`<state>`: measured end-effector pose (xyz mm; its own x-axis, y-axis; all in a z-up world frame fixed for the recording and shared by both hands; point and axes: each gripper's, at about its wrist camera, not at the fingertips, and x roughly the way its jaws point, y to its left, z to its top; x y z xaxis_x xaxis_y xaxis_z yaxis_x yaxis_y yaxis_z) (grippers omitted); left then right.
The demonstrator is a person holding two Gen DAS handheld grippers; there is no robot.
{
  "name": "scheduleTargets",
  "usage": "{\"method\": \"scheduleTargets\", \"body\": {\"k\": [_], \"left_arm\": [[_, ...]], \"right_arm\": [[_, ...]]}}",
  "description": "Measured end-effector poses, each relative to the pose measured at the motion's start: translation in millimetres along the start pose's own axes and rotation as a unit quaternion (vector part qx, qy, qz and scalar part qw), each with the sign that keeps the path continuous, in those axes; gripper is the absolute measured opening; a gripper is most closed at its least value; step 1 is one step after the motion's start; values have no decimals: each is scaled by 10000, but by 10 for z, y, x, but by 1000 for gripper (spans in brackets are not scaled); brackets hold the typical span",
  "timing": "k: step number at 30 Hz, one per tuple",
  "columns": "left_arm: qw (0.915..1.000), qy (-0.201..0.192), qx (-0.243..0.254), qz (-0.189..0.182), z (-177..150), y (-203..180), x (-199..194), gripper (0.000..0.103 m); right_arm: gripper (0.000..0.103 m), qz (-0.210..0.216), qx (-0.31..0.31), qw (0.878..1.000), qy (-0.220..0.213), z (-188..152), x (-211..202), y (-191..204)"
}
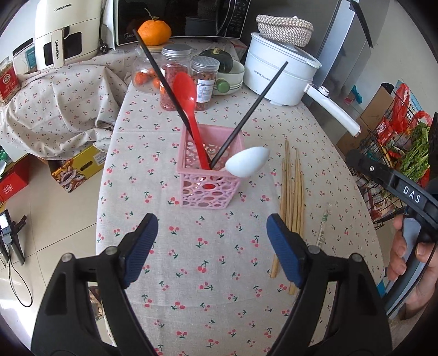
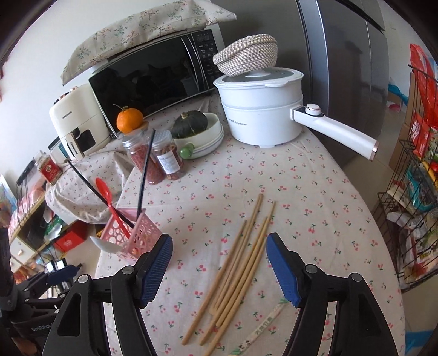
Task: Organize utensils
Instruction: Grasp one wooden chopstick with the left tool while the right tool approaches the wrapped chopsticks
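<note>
On the cherry-print tablecloth [image 1: 208,273] the pink basket [image 1: 209,175] is the landmark. Far to its left, beyond the cloth's folds, stands a cream air fryer [image 1: 65,30], and behind the basket sits a microwave [image 1: 178,19] with an orange [image 1: 154,32] in front of it. Two jars [image 1: 175,76] stand between the orange and the basket, just behind it.

Inside the basket a red spoon [image 1: 189,101] stands upright, leaning back. Two black chopsticks [image 1: 161,79] rise from it too, one tilting left and one right. A white spoon [image 1: 247,165] leans out over the basket's right front corner, bowl up.

The left gripper [image 1: 212,246] hovers in front of the basket over bare cloth, its blue pads [image 1: 141,246] spread wide with nothing between them.

Just right of the basket a loose bundle of wooden chopsticks [image 2: 241,263] lies flat on the cloth, and a paper-wrapped pair [image 2: 262,326] lies beside them, farther from the basket. Behind these, right of the basket, a white pot [image 2: 262,109] carries a woven bowl [image 2: 246,53] on its lid, with a dark squash [image 2: 190,123] in a dish to its left.

The right gripper [image 2: 219,269] hangs above the wooden chopsticks, jaws released and wide apart, not touching them. In the left view a hand [image 1: 410,263] grips its handle at the far right edge. A wire rack [image 2: 410,191] stands off the table, well right of the basket.
</note>
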<state>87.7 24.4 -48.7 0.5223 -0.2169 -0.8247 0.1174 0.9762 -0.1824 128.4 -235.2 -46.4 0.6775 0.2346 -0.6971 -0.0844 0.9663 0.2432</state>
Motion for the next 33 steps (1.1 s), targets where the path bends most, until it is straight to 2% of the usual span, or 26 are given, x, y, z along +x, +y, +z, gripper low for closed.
{"method": "scheduleTargets", "body": {"k": [8, 13, 18, 21, 23, 26, 29, 33], "left_arm": [[9987, 272, 438, -39, -82, -471, 203, 82], [9947, 353, 962, 20, -136, -863, 346, 82], [9895, 483, 1360, 109, -85, -1190, 610, 81], [9883, 591, 1396, 196, 42, -1308, 822, 65], [9893, 784, 1218, 145, 152, -1332, 1005, 46], [9908, 1064, 831, 73, 304, -1306, 1275, 29], [9911, 1177, 602, 152, 399, -1289, 1472, 22], [9902, 1278, 478, 285, 441, -1265, 1648, 18]], "right_arm": [[76, -364, 311, 9962, 730, -196, 111, -486], [76, -610, 511, 9902, 1145, -331, 196, -767], [76, -585, 831, 9836, 1488, -434, 235, -1065], [76, -625, 904, 9818, 1547, -454, 226, -1180], [76, -619, 913, 9814, 1568, -454, 228, -1230], [76, -567, 929, 9809, 1614, -451, 241, -1278], [76, -498, 918, 9809, 1638, -430, 260, -1283], [76, -431, 779, 9824, 1641, -394, 281, -1248]]}}
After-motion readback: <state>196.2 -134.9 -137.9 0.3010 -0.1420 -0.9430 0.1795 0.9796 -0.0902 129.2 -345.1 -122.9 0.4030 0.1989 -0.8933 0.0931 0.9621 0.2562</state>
